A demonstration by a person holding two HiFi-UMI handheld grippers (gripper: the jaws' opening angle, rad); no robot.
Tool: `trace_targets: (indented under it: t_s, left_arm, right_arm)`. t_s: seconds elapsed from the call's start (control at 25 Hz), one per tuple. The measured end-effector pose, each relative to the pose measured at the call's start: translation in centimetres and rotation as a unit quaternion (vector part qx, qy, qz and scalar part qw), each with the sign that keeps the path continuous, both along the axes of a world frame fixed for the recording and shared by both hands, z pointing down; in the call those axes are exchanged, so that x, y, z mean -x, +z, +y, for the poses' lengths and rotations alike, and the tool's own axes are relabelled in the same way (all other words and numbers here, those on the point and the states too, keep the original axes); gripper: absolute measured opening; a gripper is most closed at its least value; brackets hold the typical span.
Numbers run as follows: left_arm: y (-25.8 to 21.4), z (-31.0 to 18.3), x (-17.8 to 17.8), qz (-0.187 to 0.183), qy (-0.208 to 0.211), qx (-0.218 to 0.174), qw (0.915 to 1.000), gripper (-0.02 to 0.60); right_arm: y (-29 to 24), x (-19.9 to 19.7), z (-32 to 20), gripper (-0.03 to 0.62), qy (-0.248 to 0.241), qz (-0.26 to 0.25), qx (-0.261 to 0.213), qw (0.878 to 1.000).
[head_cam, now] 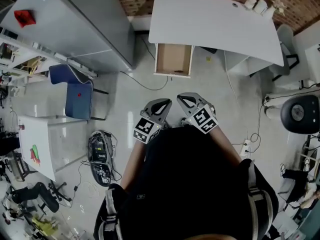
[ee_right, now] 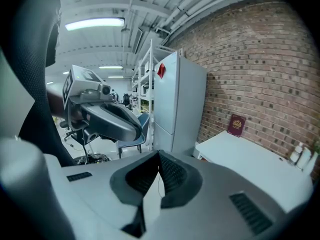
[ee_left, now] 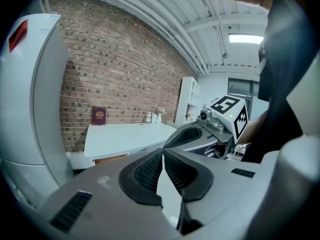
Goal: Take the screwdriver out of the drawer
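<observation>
Though the drawer (head_cam: 173, 59) stands open, the screwdriver's heading is indiscernible.

Saw bare pale floor (head_cam: 200, 91) lying open all the way to the pulled-out light-wood drawer (head_cam: 173, 59), open from above in front of the white desk top (head_cam: 210, 19). Noted a thin black cable (head_cam: 142, 87) curling left of it, with a blue chair (head_cam: 80, 91) and tall grey cabinet (head_cam: 85, 24) well aside to the left.
</observation>
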State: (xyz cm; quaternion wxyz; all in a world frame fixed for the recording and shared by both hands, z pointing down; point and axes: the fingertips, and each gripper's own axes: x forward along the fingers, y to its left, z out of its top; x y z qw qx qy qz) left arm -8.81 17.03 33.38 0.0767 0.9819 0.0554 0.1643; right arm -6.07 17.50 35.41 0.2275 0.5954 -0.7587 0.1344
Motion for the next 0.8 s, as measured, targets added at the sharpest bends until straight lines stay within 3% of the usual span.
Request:
trace_targets:
  t_s: [0.44,0.8]
  left_arm:
    - [0.5,-4.5,3.3,-0.001,0.032,0.001,0.9995,0.023]
    - [0.5,-6.3,3.6,0.006,0.037,0.007,0.9993,0.023]
  right_arm:
    - [1.5,3.5,-3.7,0.057,0.033,0.008,0.009,0.999]
    - [2.8,3.8,-4.9,0.057,0.037,0.028,0.019,0.999]
